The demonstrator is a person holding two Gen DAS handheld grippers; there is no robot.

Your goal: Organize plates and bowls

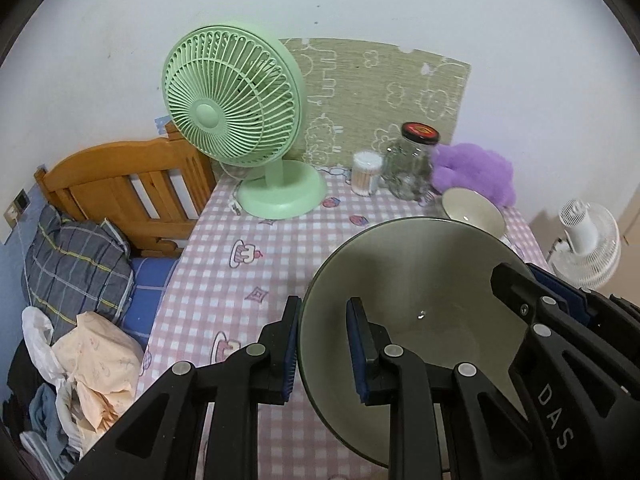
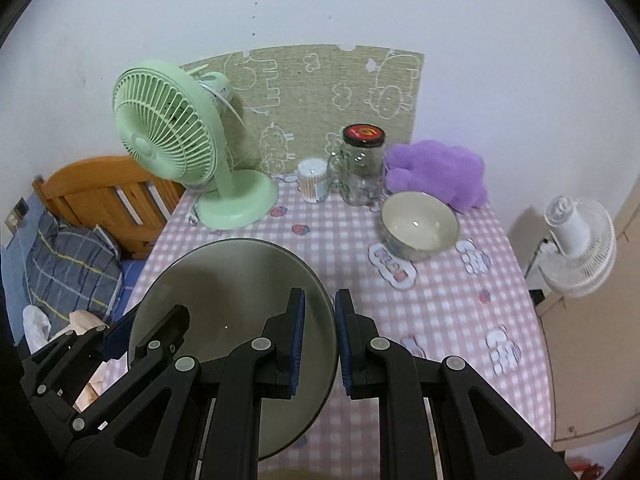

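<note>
A large grey-green plate (image 1: 420, 280) (image 2: 232, 280) hangs tilted above the pink checked tablecloth (image 1: 248, 280) (image 2: 440, 312), held by both grippers. My left gripper (image 1: 326, 350) (image 2: 148, 324) is shut on the plate's left rim, one blue pad above and one below. Across from it, my right gripper (image 2: 320, 334) (image 1: 528, 276) is shut on the opposite rim. A cream bowl (image 1: 474, 208) (image 2: 420, 226) with a patterned outside stands on the table at the far right, beyond the plate and apart from it.
At the back of the table stand a green fan (image 1: 232, 100) (image 2: 172, 128), a cotton swab tub (image 2: 312, 184), a glass jar (image 2: 362, 168) and a purple plush (image 2: 436, 176). A wooden bed end (image 1: 128, 184) and pillow (image 1: 76, 260) lie left. A white fan (image 2: 576, 240) stands right.
</note>
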